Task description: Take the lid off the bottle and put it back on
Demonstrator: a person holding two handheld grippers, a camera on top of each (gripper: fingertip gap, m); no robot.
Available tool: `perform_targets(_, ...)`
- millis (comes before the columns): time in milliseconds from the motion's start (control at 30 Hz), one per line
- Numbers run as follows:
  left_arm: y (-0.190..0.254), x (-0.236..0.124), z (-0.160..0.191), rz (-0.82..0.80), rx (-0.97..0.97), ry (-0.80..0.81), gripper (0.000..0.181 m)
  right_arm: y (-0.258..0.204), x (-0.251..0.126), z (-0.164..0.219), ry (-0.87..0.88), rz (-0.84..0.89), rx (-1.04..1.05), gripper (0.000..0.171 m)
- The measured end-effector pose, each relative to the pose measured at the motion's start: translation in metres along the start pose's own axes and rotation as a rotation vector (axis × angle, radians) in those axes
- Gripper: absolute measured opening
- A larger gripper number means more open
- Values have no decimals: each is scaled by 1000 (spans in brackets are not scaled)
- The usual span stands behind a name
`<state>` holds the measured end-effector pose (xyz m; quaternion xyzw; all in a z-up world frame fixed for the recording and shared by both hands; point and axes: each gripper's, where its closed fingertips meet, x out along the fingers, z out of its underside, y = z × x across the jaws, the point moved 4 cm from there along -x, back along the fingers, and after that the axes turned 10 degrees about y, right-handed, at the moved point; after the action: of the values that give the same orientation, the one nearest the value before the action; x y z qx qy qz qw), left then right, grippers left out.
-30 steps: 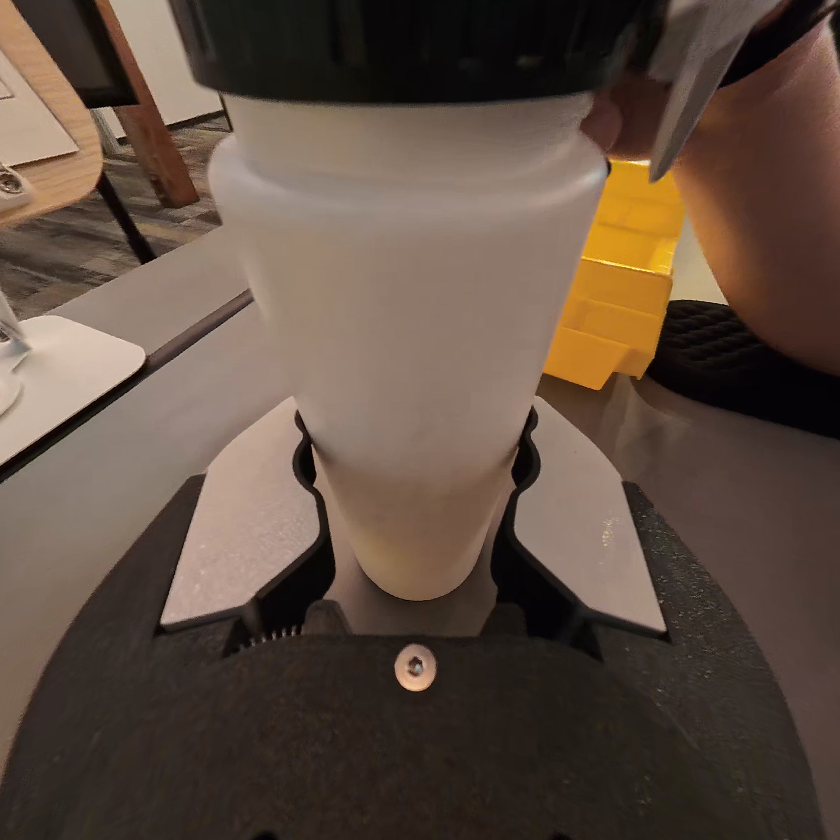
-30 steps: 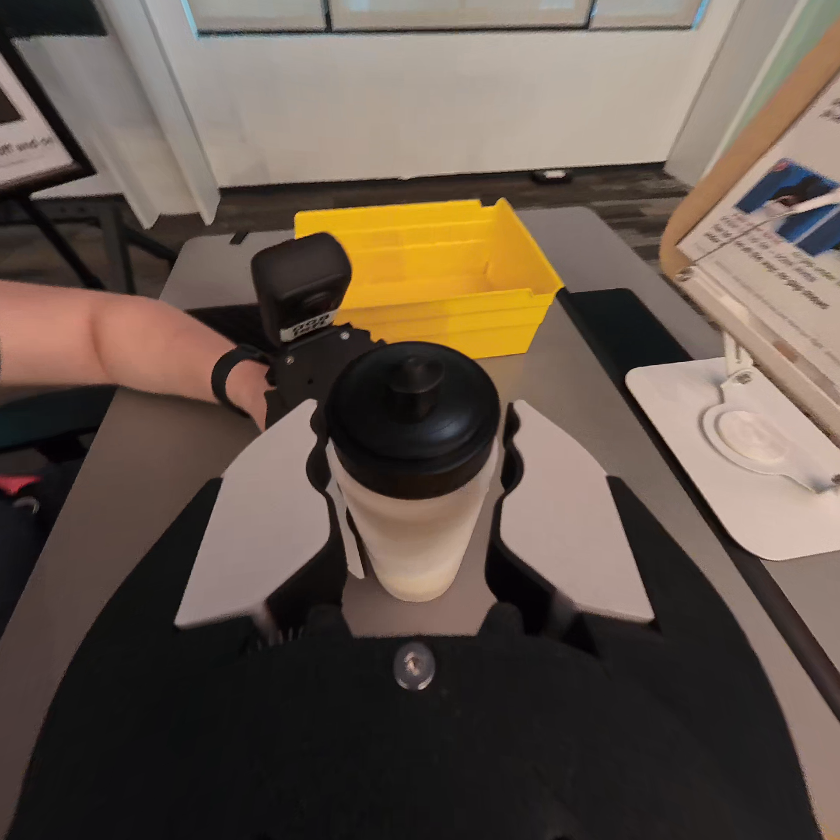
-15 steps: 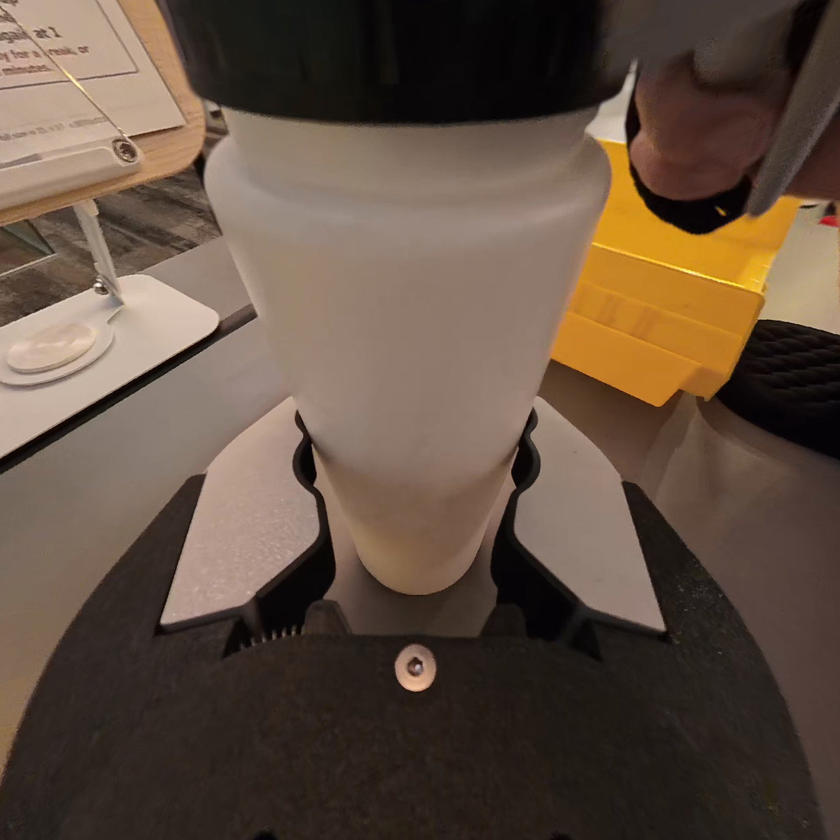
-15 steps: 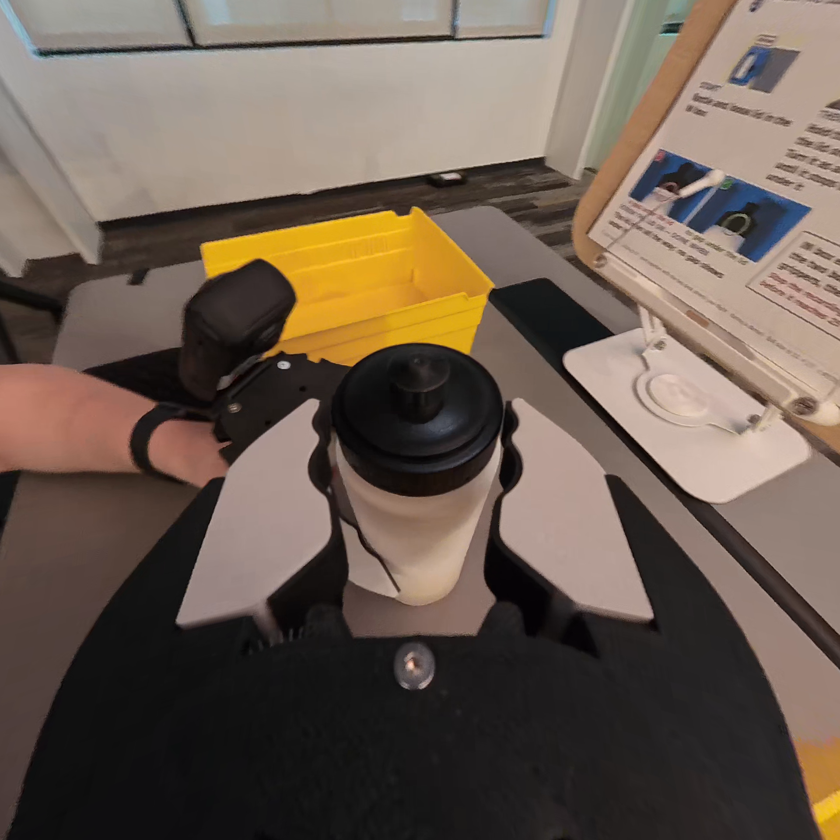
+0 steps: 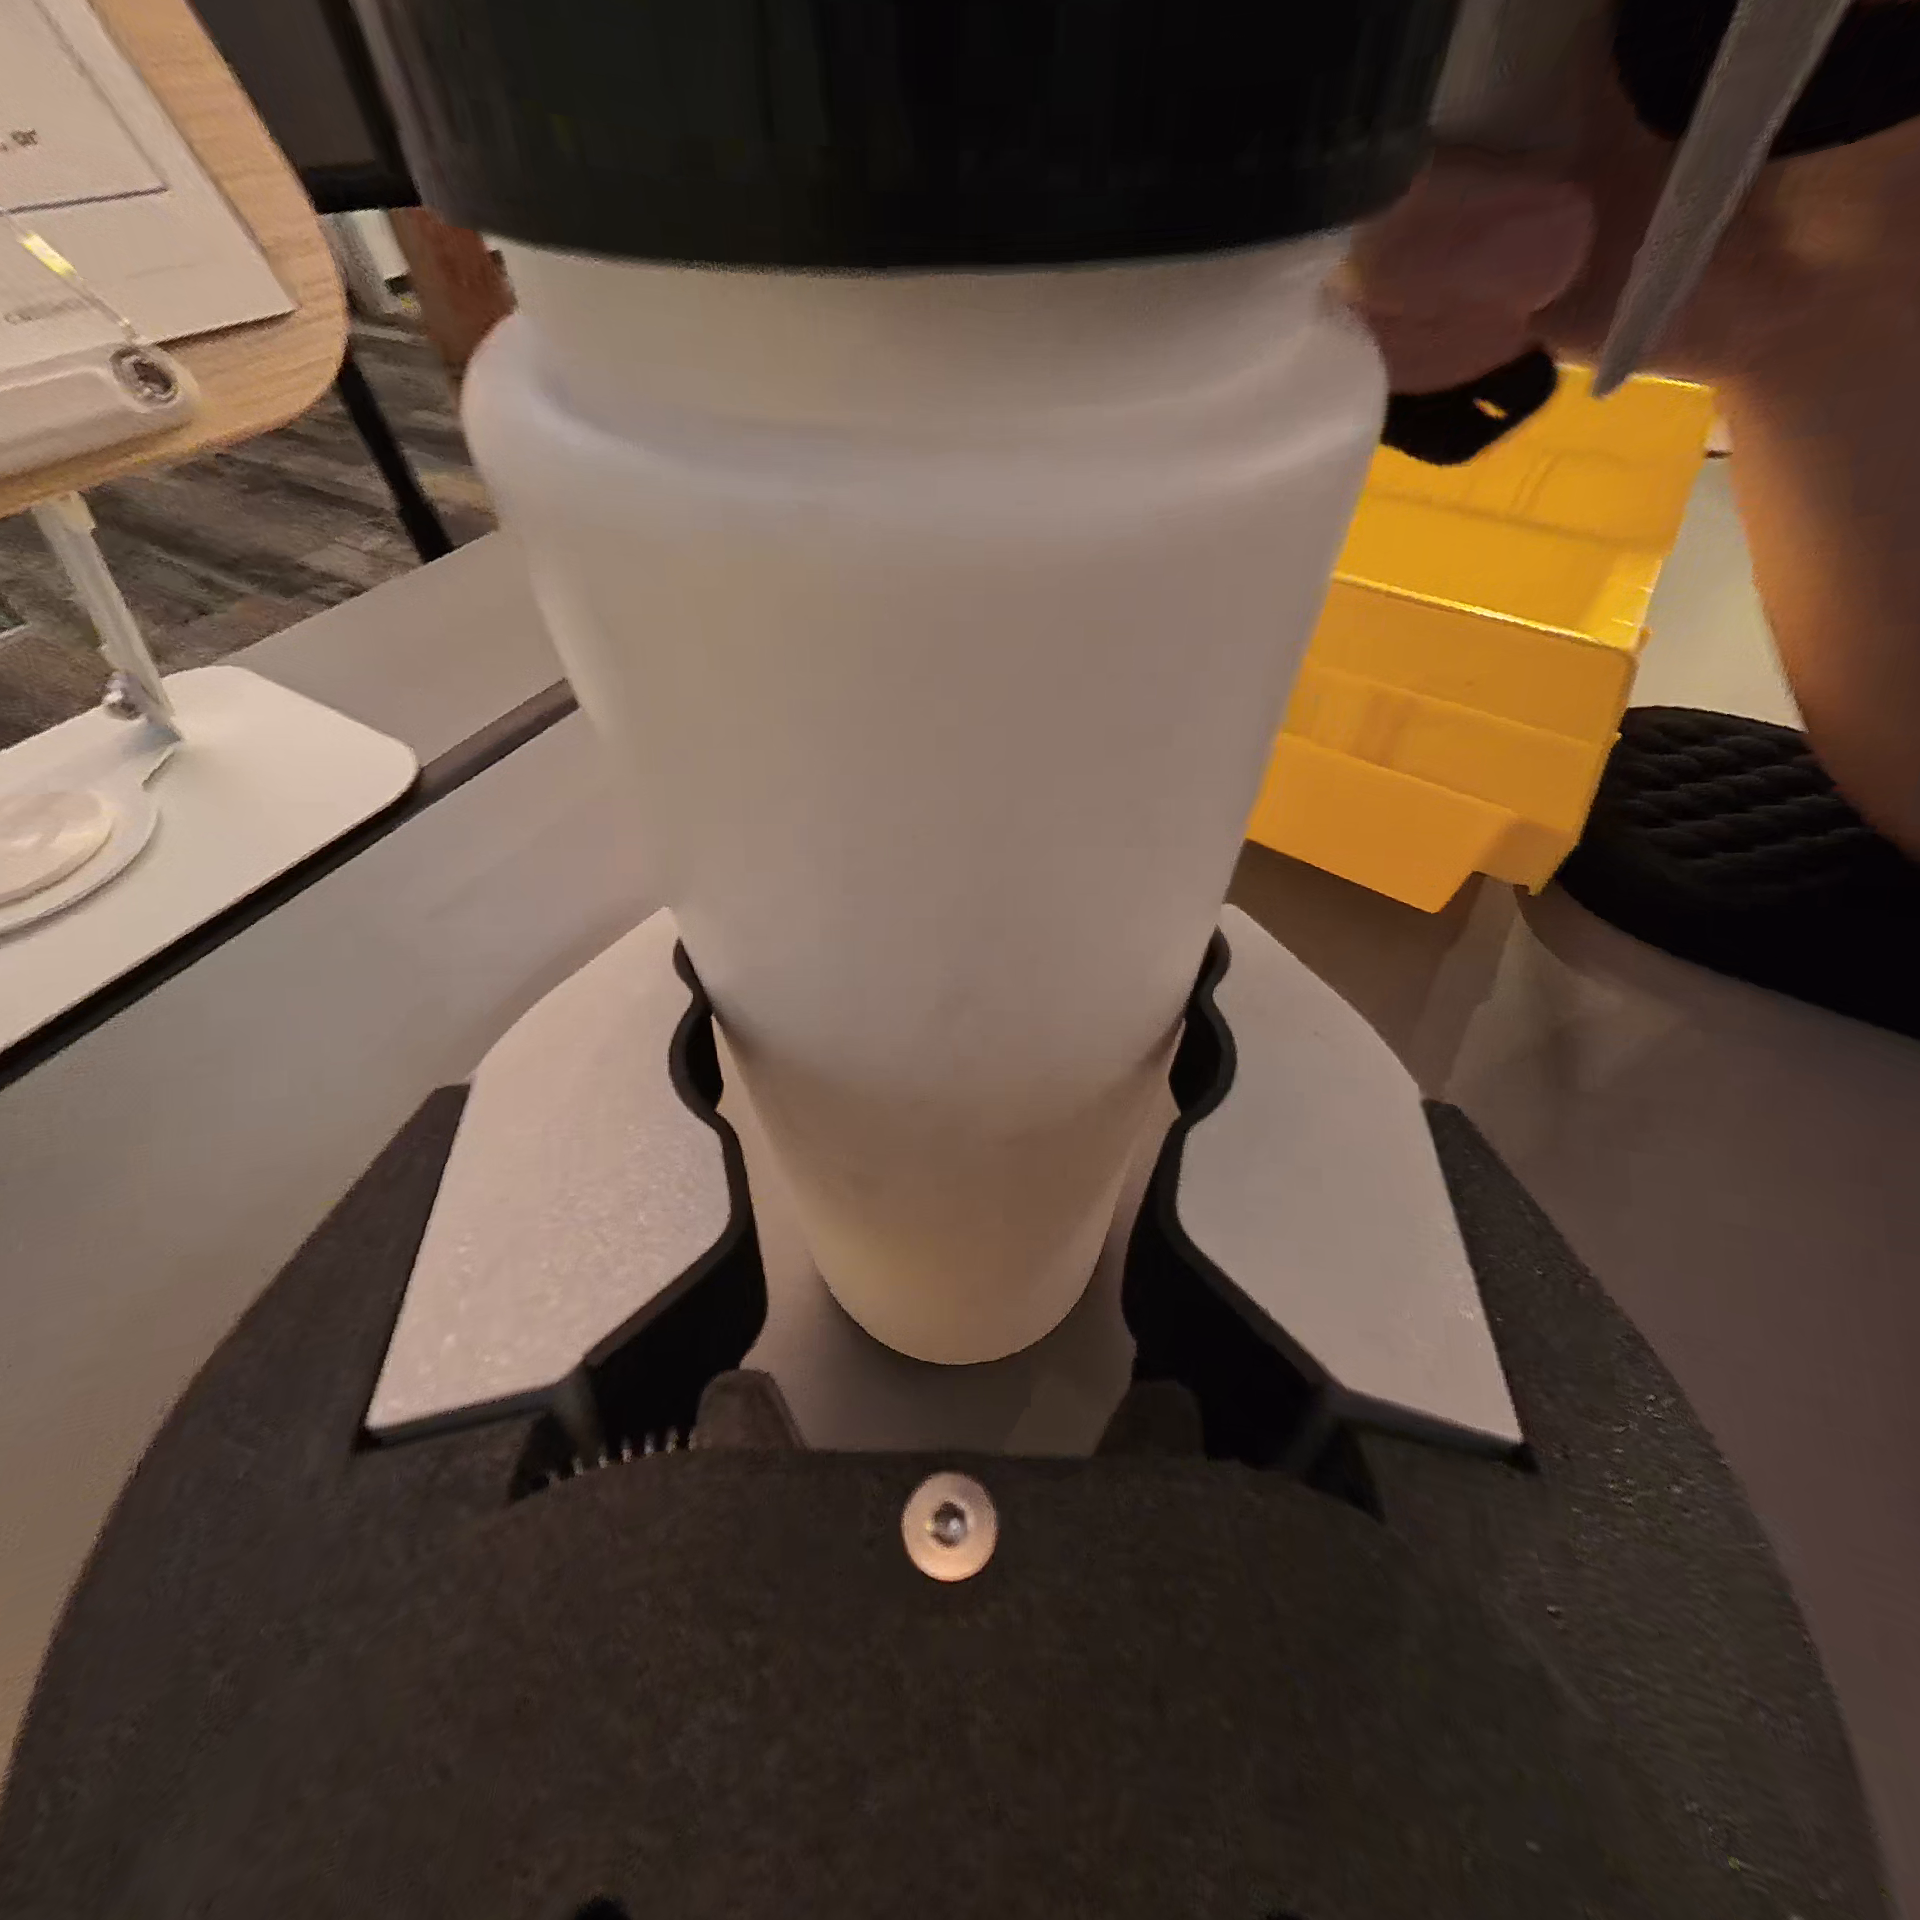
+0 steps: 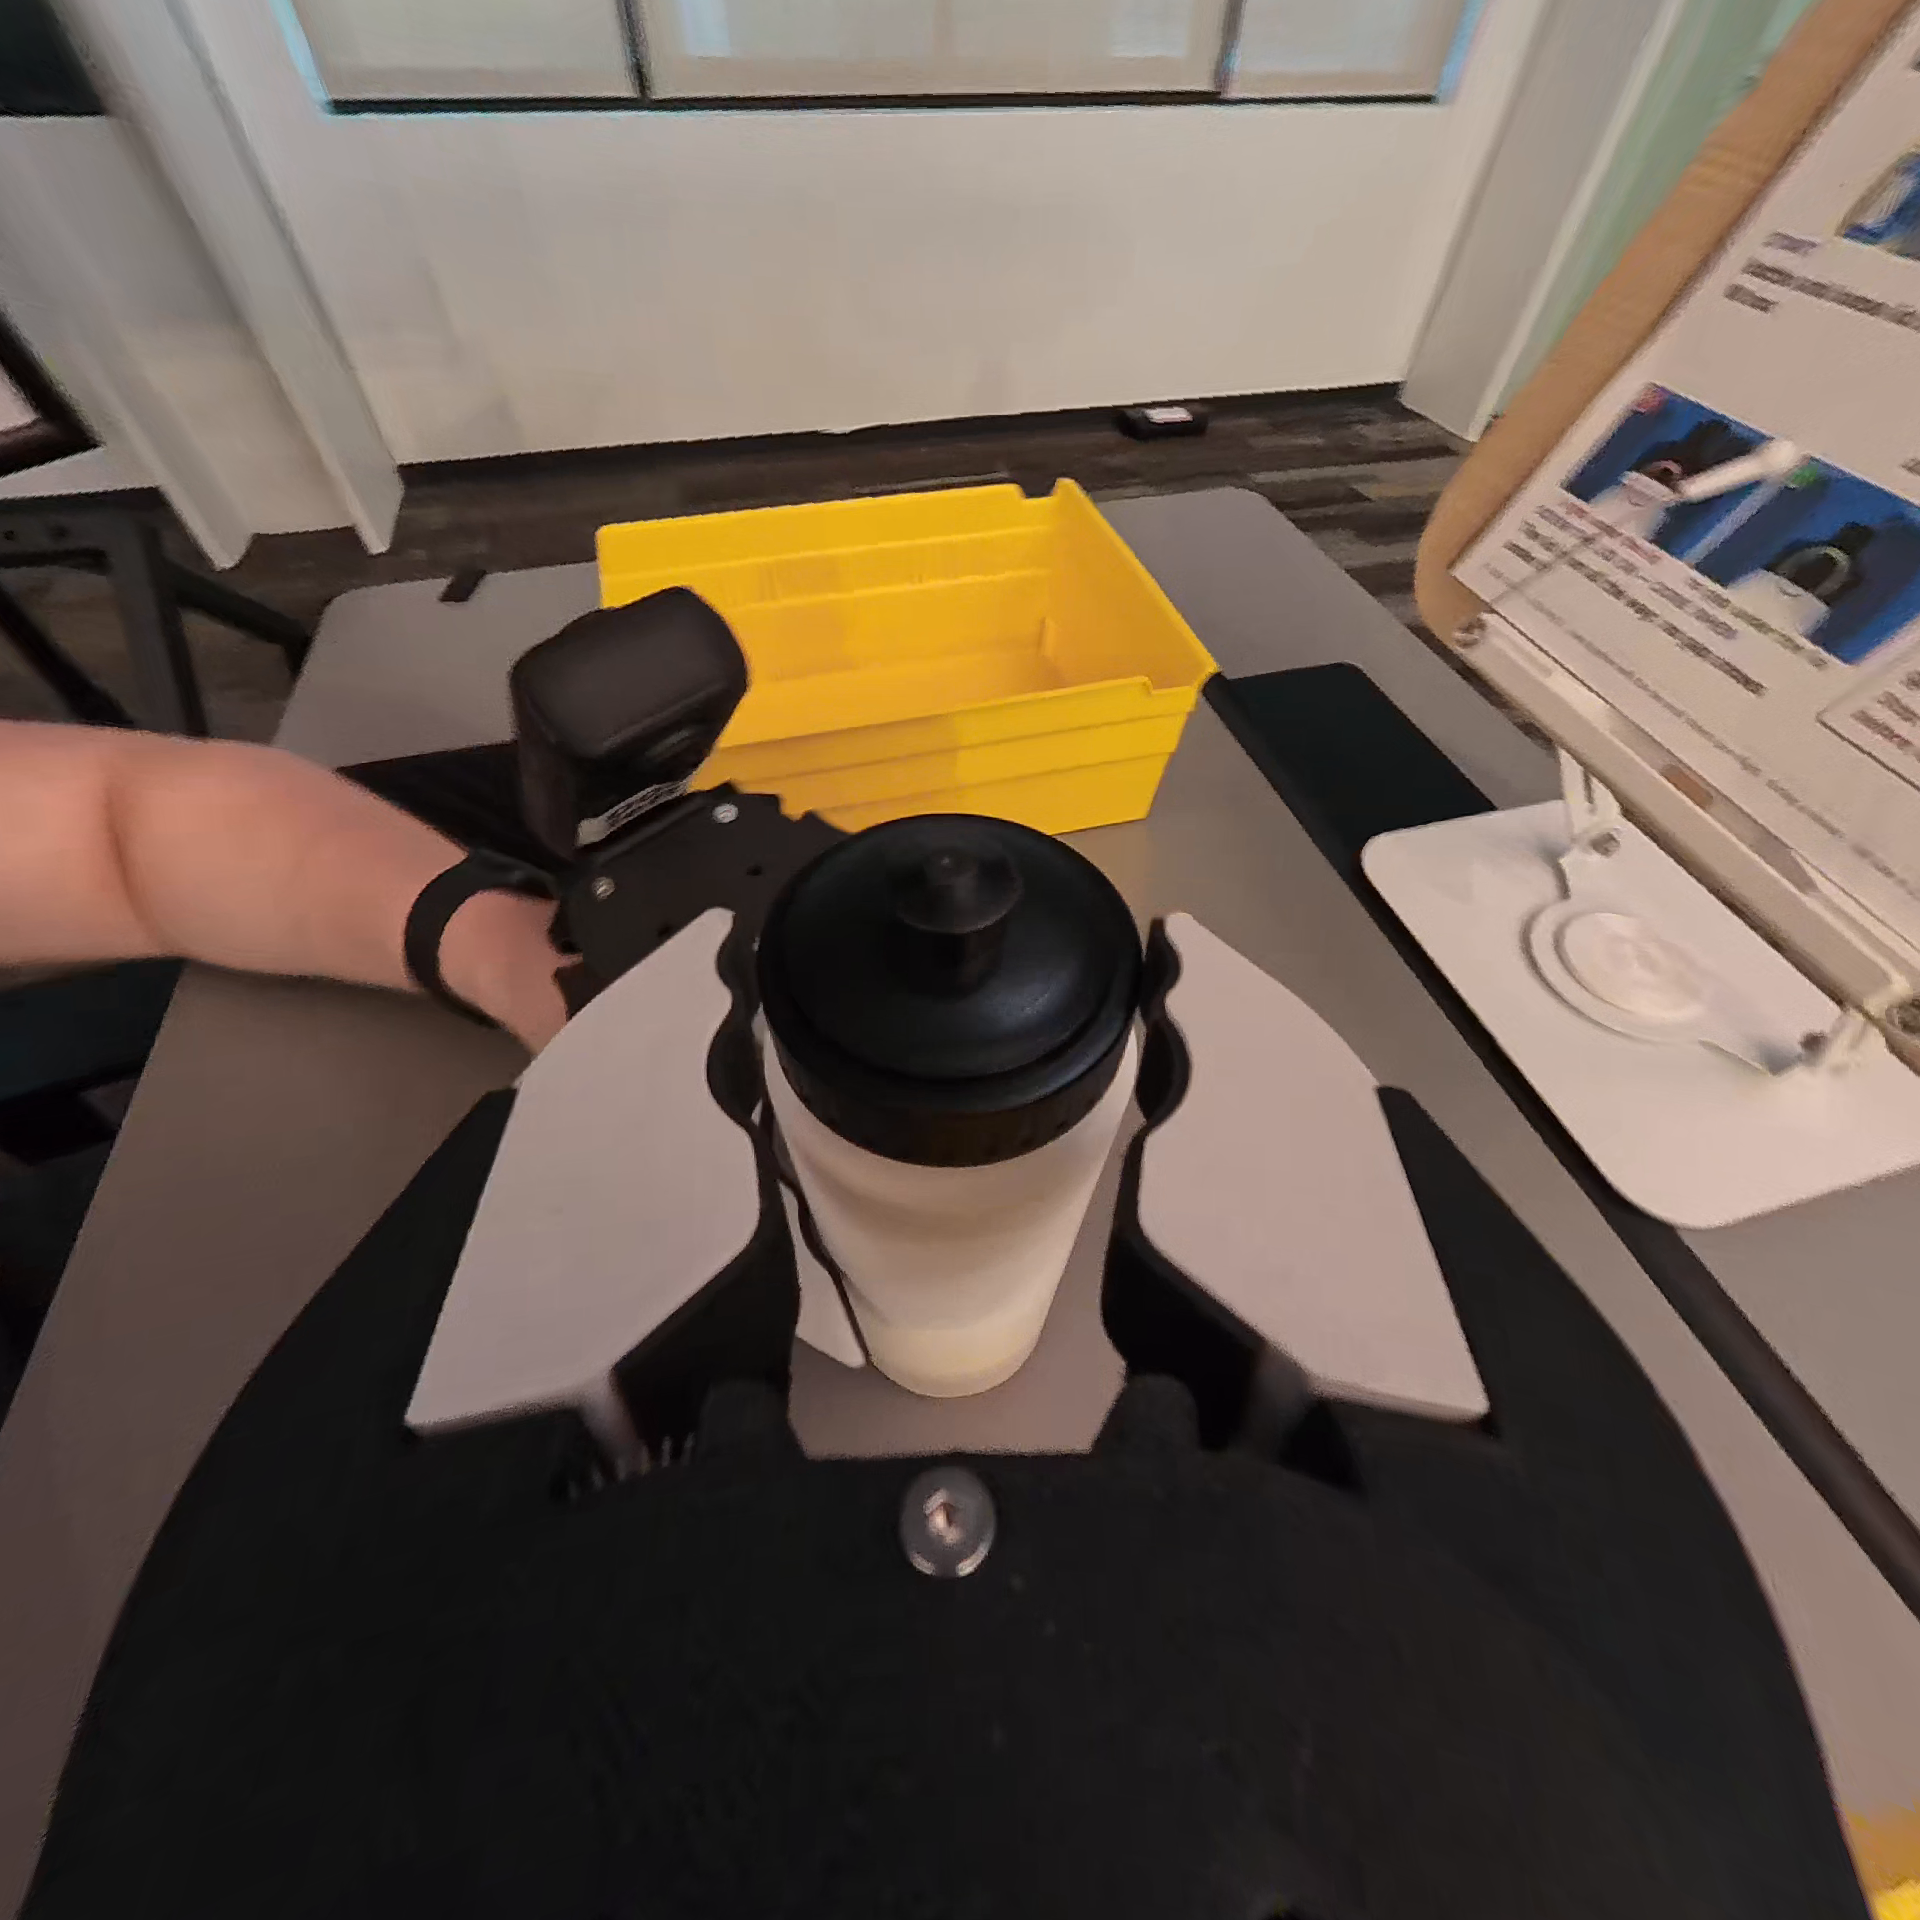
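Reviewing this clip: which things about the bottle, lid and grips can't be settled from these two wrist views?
- Lid top: cut off by the upper edge in the left wrist view.
- Lid thread, tight or loosened: hidden under the lid's skirt in the right wrist view.
- Right gripper contact with the lid: blurred, and the lid hides the finger edges.
- Bottle contents: the cloudy wall hides them in both views.
- Left gripper: jaws against the bottle; squeeze strength unreadable.

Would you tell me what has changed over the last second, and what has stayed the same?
The right gripper swung round the lid, one way and then partly back, as the shifting background shows. Nothing was let go. The left gripper stays clamped low on the bottle, the lid still on.
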<state>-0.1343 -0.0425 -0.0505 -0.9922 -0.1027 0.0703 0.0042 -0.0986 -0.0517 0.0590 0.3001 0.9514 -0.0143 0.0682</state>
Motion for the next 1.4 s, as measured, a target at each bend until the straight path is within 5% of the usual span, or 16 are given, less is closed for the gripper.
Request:
perform_targets(233,-10,-5,1,-160,-16,-11,87,-1,14,-1,66,299,45,72)
perform_targets(600,1,-4,1,83,-11,33,87,-1,1,6,7,-81,18,75)
perform_targets(967,-10,-5,0,-147,-48,-12,87,0,15,5,59,300,54,72)
perform_targets(1100,-7,-7,-2,-4,-114,-16,86,1,12,3,38,158,62,73)
perform_targets(1400,15,-11,-17,392,-531,15,86,24,-24,-10,206,-125,430,80)
